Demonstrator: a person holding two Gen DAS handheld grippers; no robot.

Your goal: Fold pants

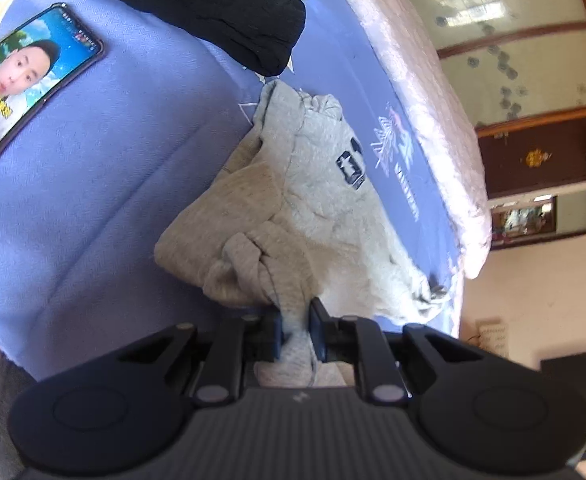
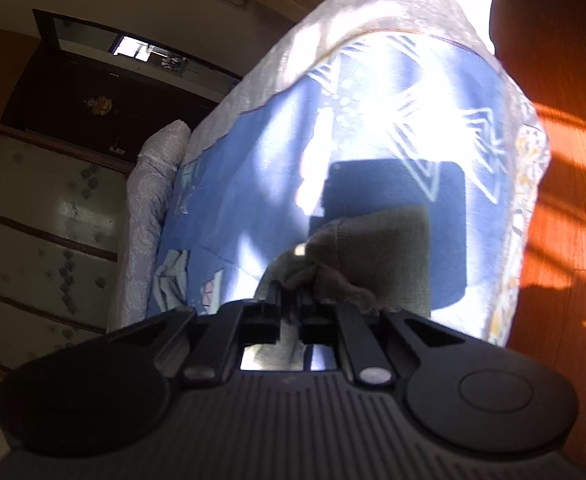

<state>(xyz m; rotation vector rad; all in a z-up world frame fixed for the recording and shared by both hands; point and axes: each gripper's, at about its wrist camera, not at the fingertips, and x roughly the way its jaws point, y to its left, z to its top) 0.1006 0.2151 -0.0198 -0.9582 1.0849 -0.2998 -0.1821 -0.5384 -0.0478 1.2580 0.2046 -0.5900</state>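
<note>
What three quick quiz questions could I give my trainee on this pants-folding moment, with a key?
1. True or false: the left gripper is shut on the grey pants.
2. Which lies nearest the phone on the blue bedsheet? A) black garment B) grey pants C) wooden floor
3. Fill in: the right gripper pinches ____ fabric.

Key: 1 true; 2 A; 3 grey.

Left claw matte black, blue pads, ribbed grey body, round discs, silver pivot pins
</note>
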